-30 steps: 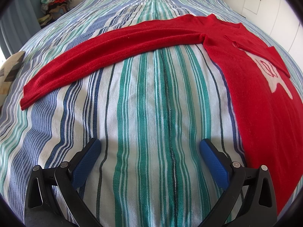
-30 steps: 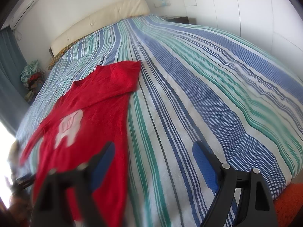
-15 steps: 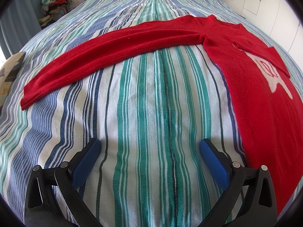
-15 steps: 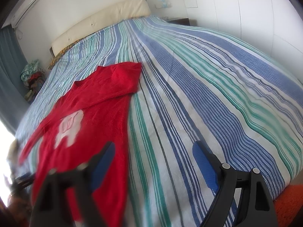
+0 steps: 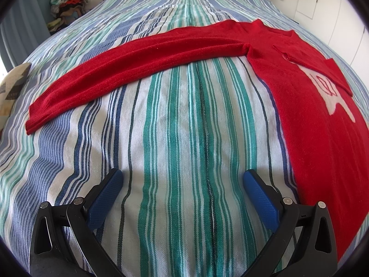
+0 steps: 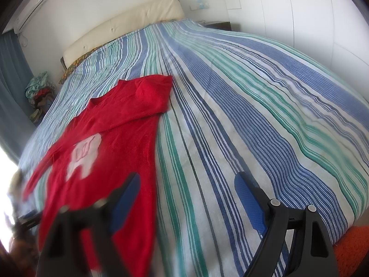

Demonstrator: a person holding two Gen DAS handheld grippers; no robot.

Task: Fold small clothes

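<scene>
The red sweater (image 5: 306, 124) lies flat on the striped bed (image 5: 184, 138), body at three o'clock in the left wrist view, one sleeve (image 5: 138, 69) stretching toward nine. It looks soft, light and limp, likely best pinched at a cuff or hem edge. Both the left gripper (image 5: 183, 184) and the right gripper (image 6: 186, 184) hover, angled down, fingers spread wide, empty.

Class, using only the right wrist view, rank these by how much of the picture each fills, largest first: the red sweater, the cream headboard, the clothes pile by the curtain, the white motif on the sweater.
1. Red sweater
2. Cream headboard
3. White motif and clothes pile look alike; nearness to the camera makes ranking them unsure.
</scene>
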